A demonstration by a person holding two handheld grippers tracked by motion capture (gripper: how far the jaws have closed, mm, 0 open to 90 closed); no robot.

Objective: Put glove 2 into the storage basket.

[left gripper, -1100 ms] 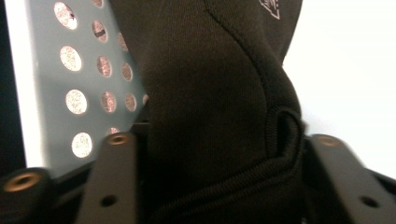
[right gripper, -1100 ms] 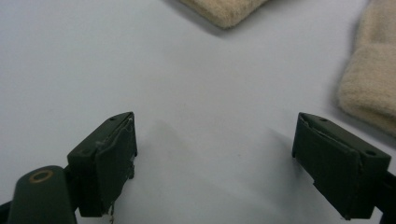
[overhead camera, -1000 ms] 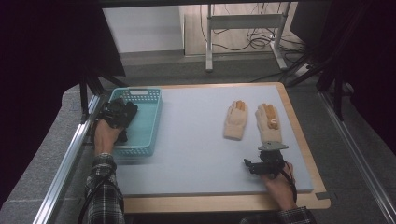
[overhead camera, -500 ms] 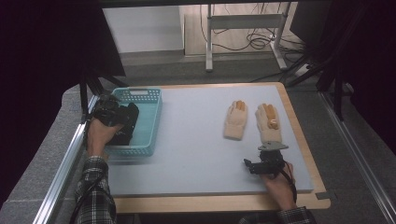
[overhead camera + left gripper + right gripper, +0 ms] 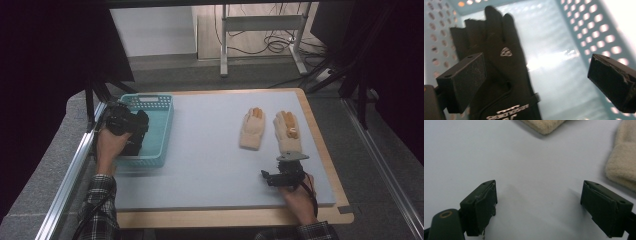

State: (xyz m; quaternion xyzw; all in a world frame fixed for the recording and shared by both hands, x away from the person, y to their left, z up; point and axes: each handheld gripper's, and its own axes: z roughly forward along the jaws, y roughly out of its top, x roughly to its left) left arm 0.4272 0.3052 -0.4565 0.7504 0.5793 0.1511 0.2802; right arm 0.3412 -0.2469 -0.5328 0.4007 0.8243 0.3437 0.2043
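Observation:
A black glove (image 5: 506, 75) with white lettering lies flat on the floor of a teal perforated basket (image 5: 162, 130) at the table's left. My left gripper (image 5: 125, 124) hovers over the basket's left side. Its jaws stand wide open above the glove (image 5: 536, 82), with nothing between them. Two beige gloves with orange fingertips (image 5: 251, 130) (image 5: 287, 132) lie on the grey mat at the right. My right gripper (image 5: 282, 176) rests just in front of their cuffs. It is open over bare mat (image 5: 539, 207), with the glove cuffs (image 5: 621, 167) ahead of it.
The grey mat (image 5: 210, 150) covers a wooden table whose edge (image 5: 225, 217) shows at the front. A metal rail (image 5: 70, 175) runs along the left side. The basket walls (image 5: 604, 27) rise close around the left gripper. Open mat lies between basket and beige gloves.
The left hand and its gripper have shifted a little to the left over the basket. The right gripper and the beige gloves have stayed put.

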